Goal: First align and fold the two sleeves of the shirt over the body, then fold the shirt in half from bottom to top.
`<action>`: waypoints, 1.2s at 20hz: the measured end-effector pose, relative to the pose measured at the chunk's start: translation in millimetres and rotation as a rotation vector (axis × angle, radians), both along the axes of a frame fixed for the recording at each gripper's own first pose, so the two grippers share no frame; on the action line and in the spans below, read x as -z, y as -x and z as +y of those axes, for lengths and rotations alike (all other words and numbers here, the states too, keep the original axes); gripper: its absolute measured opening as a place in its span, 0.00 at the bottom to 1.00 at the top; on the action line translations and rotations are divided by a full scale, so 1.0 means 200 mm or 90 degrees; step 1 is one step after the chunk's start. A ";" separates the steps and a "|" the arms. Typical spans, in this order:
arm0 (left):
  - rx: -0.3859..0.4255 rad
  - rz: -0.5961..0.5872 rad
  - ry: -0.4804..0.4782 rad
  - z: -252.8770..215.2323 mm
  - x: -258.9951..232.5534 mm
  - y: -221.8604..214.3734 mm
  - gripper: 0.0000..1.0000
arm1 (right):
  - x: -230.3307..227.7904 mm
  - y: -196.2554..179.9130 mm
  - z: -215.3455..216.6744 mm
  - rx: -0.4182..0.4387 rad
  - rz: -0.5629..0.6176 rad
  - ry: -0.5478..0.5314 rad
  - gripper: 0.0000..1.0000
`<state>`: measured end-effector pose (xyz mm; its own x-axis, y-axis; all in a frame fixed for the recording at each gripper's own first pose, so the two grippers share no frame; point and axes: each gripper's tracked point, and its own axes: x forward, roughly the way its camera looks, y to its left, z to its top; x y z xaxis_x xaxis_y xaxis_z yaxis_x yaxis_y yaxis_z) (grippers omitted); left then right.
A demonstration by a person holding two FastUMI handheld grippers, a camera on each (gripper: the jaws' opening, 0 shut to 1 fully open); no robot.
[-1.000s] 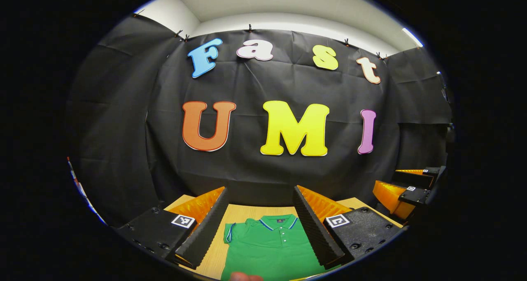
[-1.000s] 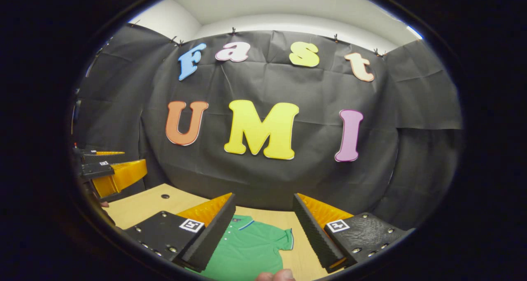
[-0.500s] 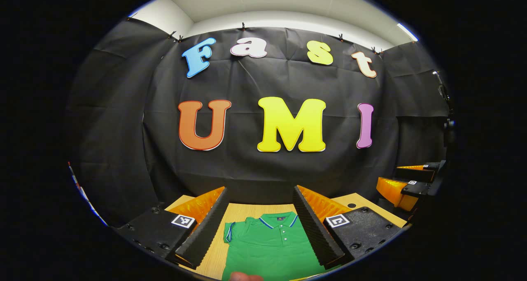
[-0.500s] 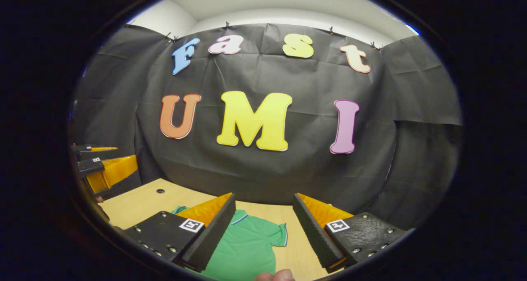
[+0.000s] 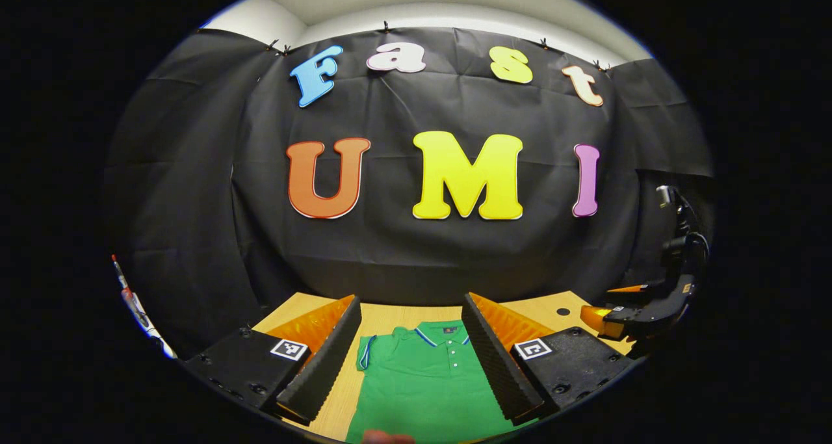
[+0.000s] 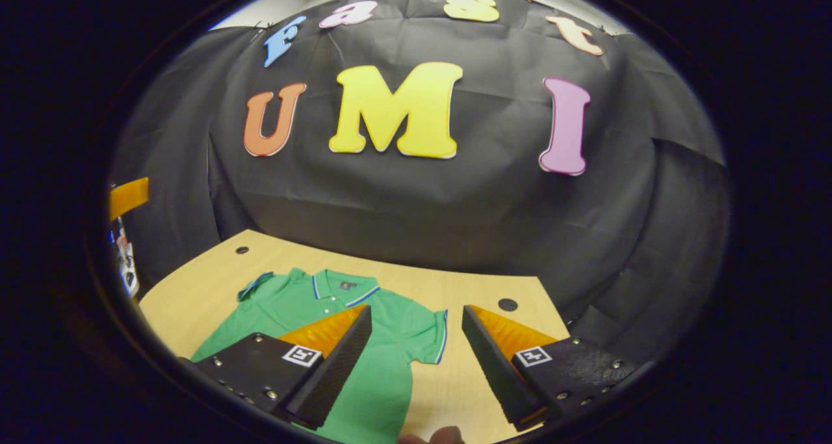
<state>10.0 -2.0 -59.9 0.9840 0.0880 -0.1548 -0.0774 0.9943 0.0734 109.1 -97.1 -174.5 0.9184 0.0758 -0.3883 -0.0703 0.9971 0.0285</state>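
Wooden table (image 6: 195, 288), flat green shirt (image 6: 390, 340)

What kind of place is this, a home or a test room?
Most likely a recording booth, not a home: black cloth hangs as the wall behind a bare wooden table, where a green polo shirt lies flat. Both tongs, left and right, hang open above it.

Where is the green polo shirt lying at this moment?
The green polo shirt lies flat on the wooden table, collar toward the black cloth wall. In the right gripper view its sleeve sits between the open fingers.
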 end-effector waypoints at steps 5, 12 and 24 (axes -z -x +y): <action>-0.050 0.043 0.004 0.02 0.13 0.07 1.00 | 0.32 -0.36 -0.15 0.005 0.056 0.003 0.94; -0.097 0.096 0.003 0.00 0.28 0.08 1.00 | 0.92 -0.69 -0.15 -0.002 0.182 -0.043 0.86; -0.091 0.129 0.000 -0.04 0.37 0.02 1.00 | 1.15 -0.82 -0.15 0.005 0.228 -0.038 0.53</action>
<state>6.7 -10.9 -132.9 0.9108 0.2238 -0.3470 -0.2007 0.9744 0.1016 272.4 -126.1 -404.4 0.7258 0.1014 -0.6804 -0.0369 0.9934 0.1086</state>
